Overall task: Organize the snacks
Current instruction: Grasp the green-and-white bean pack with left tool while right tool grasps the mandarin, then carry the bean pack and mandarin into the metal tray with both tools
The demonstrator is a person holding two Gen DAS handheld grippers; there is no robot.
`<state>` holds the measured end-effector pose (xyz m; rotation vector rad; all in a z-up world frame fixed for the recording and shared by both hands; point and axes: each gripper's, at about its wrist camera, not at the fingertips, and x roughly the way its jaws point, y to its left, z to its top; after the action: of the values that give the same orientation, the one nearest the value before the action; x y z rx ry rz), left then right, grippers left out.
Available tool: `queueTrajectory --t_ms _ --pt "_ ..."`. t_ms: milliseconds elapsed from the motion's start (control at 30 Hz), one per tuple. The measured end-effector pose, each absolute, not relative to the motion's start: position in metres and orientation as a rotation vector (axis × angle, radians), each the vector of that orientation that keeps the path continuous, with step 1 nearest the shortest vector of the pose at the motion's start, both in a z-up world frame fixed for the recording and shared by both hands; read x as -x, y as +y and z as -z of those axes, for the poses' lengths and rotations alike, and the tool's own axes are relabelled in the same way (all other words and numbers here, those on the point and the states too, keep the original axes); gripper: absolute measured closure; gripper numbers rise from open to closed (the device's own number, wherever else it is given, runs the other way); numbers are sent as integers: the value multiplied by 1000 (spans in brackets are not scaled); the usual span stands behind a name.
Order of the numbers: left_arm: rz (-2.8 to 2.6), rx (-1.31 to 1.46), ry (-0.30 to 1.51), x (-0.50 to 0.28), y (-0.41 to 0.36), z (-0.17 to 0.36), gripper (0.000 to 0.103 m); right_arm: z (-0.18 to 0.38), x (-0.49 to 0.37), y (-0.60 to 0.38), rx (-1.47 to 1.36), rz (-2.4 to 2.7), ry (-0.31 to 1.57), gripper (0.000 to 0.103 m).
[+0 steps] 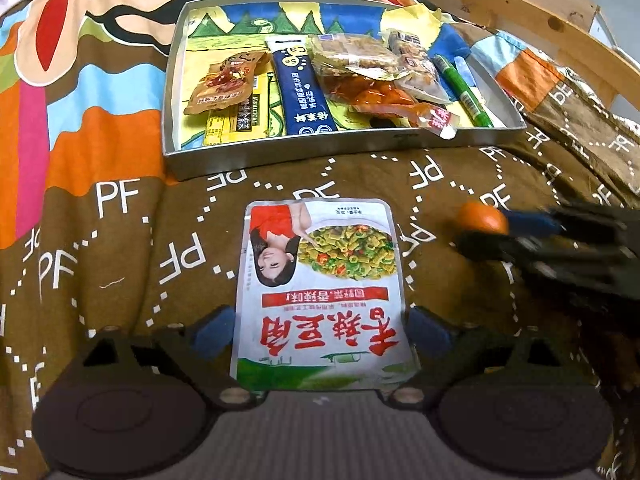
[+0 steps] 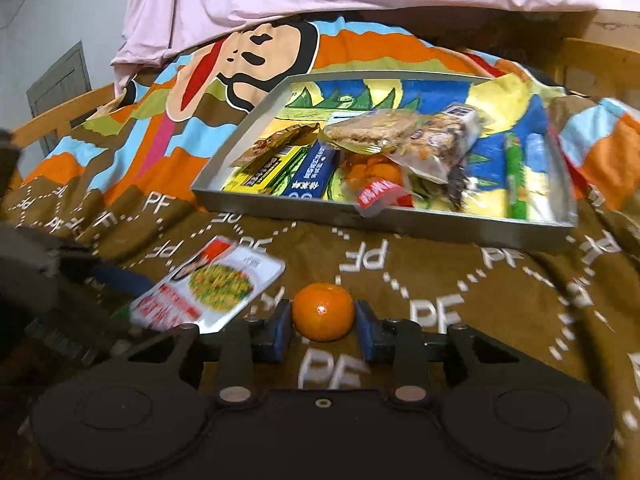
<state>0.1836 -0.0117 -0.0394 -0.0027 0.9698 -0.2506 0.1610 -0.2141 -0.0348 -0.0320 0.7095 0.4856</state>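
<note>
A: Left wrist view first — what's there?

B: The left gripper (image 1: 320, 330) stands wide, its blue pads either side of the flat snack pouch (image 1: 322, 292) on the blanket (image 1: 100, 240), not pinching it. The pouch looks light, floppy and slick, so I'd take it by a side edge. Beyond it sits the tray (image 1: 280, 148), already crowded: a blue sachet (image 1: 302, 88), a brown packet (image 1: 226, 84), a green pen (image 1: 464, 90). The free room is at the tray's far edge.

A: And the right wrist view?

B: The right gripper (image 2: 323, 326) is open about the mandarin (image 2: 323, 312), pads just beside its flanks; I can't tell if they touch. It's round, firm and likely to roll — grip across the middle, gently. A red wrapper (image 2: 378, 196) hangs over the tray's near edge, in the way of a low approach
</note>
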Motion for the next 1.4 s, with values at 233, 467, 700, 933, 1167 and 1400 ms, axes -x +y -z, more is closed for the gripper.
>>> queueTrajectory --t_ms 233,467,700,933,1167,1400 --pt "218 17 994 -189 -14 41 10 32 -116 -232 -57 -407 695 67" --pt "158 15 997 -183 -23 40 16 33 -113 -233 -95 -455 680 67" --pt "121 73 1009 -168 -26 32 29 33 -115 -233 -103 -470 672 67" --pt "122 128 1005 -153 -25 26 33 35 -115 -229 -93 -475 672 67" --pt "137 227 1019 -136 -15 19 33 33 -112 -224 -63 -481 662 67" --pt "139 281 982 -123 -7 9 34 20 -104 -219 -21 -473 610 67"
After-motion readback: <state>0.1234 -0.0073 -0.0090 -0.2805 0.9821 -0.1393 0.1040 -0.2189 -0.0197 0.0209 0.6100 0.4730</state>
